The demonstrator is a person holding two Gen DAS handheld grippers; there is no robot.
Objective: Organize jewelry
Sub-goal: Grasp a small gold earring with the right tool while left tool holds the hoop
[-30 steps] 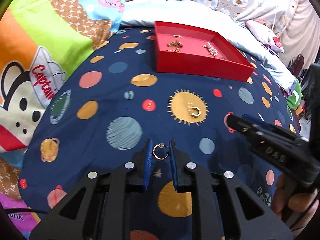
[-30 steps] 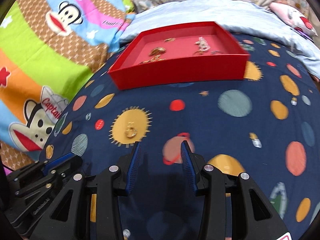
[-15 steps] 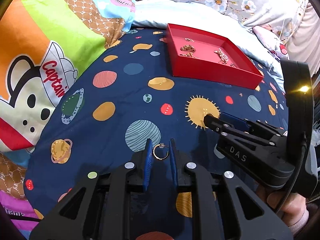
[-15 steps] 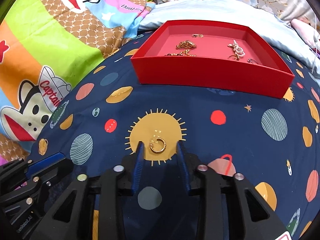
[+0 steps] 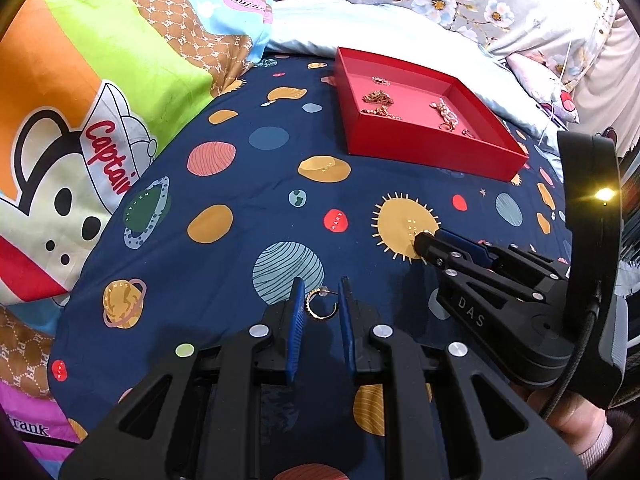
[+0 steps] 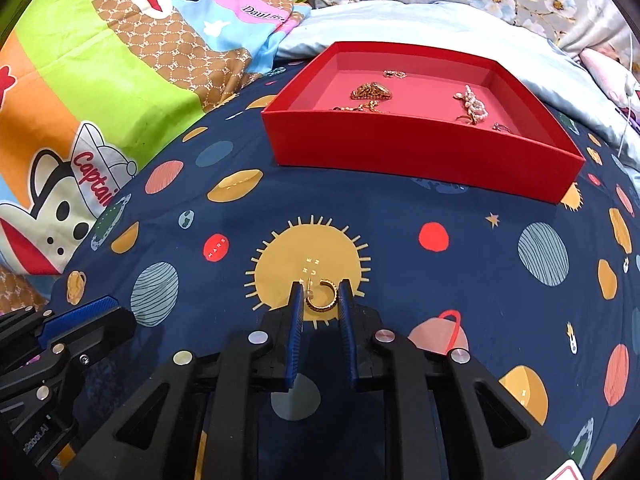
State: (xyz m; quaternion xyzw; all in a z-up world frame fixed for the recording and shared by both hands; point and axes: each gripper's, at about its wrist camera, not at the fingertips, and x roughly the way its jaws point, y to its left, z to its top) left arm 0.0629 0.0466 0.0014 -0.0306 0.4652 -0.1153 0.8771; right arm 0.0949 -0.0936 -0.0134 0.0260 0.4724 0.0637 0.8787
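Showing the open red cardboard tray (image 6: 420, 160) ahead of both tools on the navy planet-print bedspread (image 6: 400, 208); the right gripper (image 6: 319, 294) straddled a chunky gold hoop earring (image 6: 322, 300) lying flat on the printed sun, whether pinched could not be told, while the left gripper (image 5: 321, 296) was clamped on a thin gold hoop earring (image 5: 320, 306)

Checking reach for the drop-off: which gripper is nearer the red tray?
Right. The right gripper, around a chunky gold hoop on the sun print, sits nearer the red tray; the left gripper, holding a thin hoop earring, sits farther back.
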